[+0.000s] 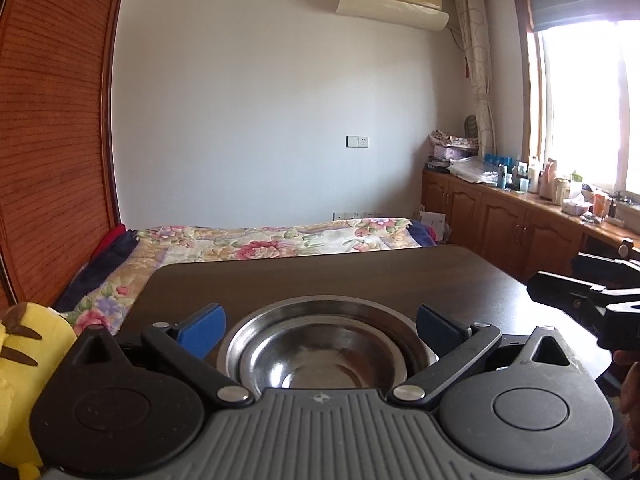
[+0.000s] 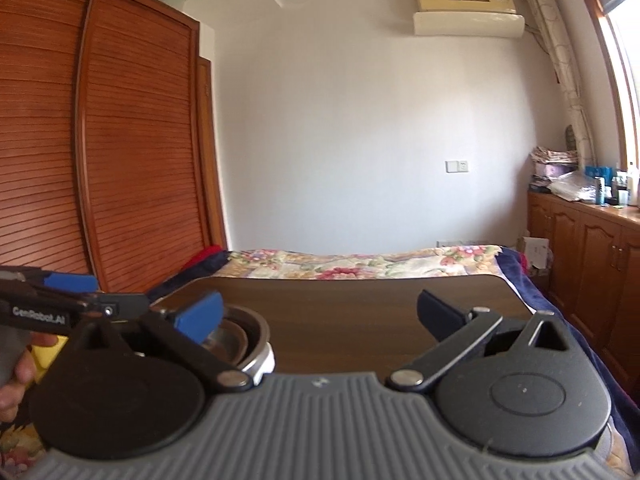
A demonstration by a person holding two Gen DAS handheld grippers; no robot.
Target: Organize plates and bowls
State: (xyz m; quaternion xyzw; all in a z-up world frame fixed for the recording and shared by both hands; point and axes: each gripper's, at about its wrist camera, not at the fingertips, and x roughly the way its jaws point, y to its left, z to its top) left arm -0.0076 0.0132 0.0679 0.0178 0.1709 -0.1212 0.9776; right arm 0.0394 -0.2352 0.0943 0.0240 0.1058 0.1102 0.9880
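Hovering left tool [image 1: 320,326] spread wide, gripping nothing | nested steel bowls [image 1: 328,354] on table [image 1: 360,276], directly ahead between its fingers | right tool [image 2: 320,316] wide apart, empty; bowls [image 2: 236,338] just beyond its left finger.

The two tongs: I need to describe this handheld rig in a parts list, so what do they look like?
Both match. The left tongs and right tongs each have a grey ribbed body, two round black discs, black link arms on silver pivot pins, and blue pads on the fingers. Seen side-on from the right wrist view, the left one carries white lettering reading GenRobot.AI. No cables show.
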